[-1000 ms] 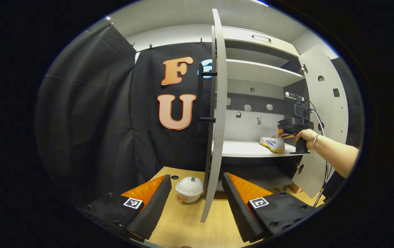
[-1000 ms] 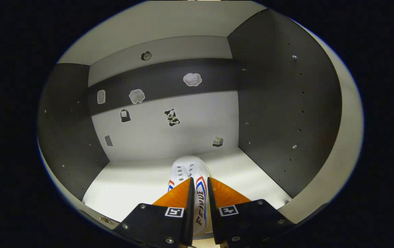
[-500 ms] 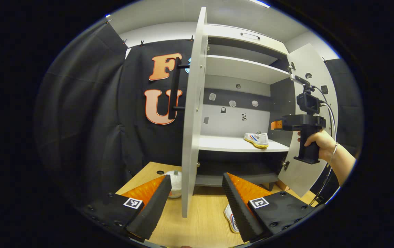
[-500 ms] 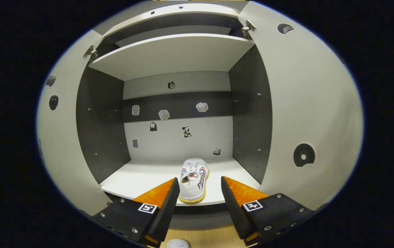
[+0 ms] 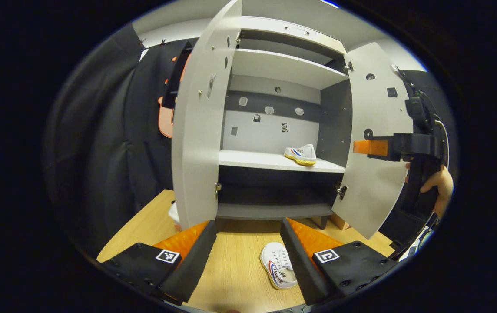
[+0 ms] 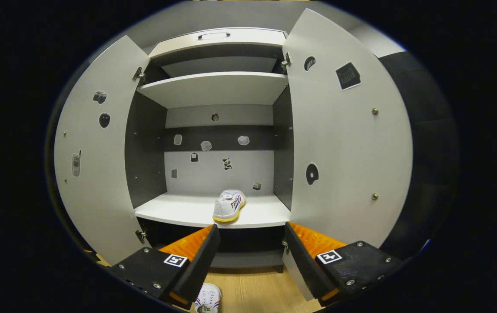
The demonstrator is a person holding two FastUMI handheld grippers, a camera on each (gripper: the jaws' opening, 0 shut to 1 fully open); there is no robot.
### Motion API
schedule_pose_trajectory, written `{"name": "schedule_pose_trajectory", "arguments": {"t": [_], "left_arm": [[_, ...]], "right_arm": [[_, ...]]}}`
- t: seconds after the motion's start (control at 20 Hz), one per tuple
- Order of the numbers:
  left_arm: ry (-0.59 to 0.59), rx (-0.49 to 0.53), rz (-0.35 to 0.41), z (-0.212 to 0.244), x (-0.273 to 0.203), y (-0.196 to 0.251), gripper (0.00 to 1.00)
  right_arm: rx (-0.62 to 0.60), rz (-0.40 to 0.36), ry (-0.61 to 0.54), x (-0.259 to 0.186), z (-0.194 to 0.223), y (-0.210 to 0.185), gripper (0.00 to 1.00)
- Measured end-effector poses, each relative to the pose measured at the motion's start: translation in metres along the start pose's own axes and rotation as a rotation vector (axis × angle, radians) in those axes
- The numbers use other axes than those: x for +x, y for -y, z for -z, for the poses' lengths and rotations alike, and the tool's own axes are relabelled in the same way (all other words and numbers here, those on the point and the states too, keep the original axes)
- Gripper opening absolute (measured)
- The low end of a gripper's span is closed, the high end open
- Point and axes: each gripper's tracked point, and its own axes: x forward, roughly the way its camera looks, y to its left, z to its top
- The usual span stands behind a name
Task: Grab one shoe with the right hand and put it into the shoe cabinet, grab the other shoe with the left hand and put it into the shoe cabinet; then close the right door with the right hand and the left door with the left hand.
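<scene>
— What does the left gripper view give you?

— The left gripper [image 5: 247, 256] has its jaws wide, nothing between them, low over the wooden floor [image 5: 231, 269]. One shoe [image 5: 278, 271] lies on that floor just beside the right-hand finger, which hides part of it. Ahead, the cabinet [image 5: 274, 130] stands with both doors swung out. The other shoe [image 5: 301, 154] sits on the shelf [image 5: 257, 160], towards its right end. Off to the right a hand [image 5: 437, 187] grips the handle of the right gripper [image 5: 372, 147], level with the right door [image 5: 374, 143]; from here I cannot tell how its jaws stand.

— And the right gripper view?

— The right gripper [image 6: 250, 261] faces straight into the cabinet [image 6: 218, 87], jaws wide and empty. The shelved shoe [image 6: 229, 205] rests near the front edge of the shelf [image 6: 179, 211], heel towards the camera, well apart from the fingers. The left door [image 6: 96, 165] and right door [image 6: 344, 143] both hang open. The floor shoe [image 6: 208, 300] peeks out at the bottom edge, beside the left-hand finger.
</scene>
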Motion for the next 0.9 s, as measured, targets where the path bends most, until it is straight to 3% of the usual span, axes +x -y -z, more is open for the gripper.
{"name": "schedule_pose_trajectory", "arguments": {"t": [0.45,0.9], "left_arm": [[-0.185,-0.008,0.045,0.109,0.067,0.038,0.97],[-0.408,-0.024,0.018,0.218,0.110,0.041,0.98]], "right_arm": [[-0.004,0.068,0.007,-0.064,0.012,0.045,0.92],[0.022,0.117,-0.063,-0.081,0.040,0.076,0.93]]}}
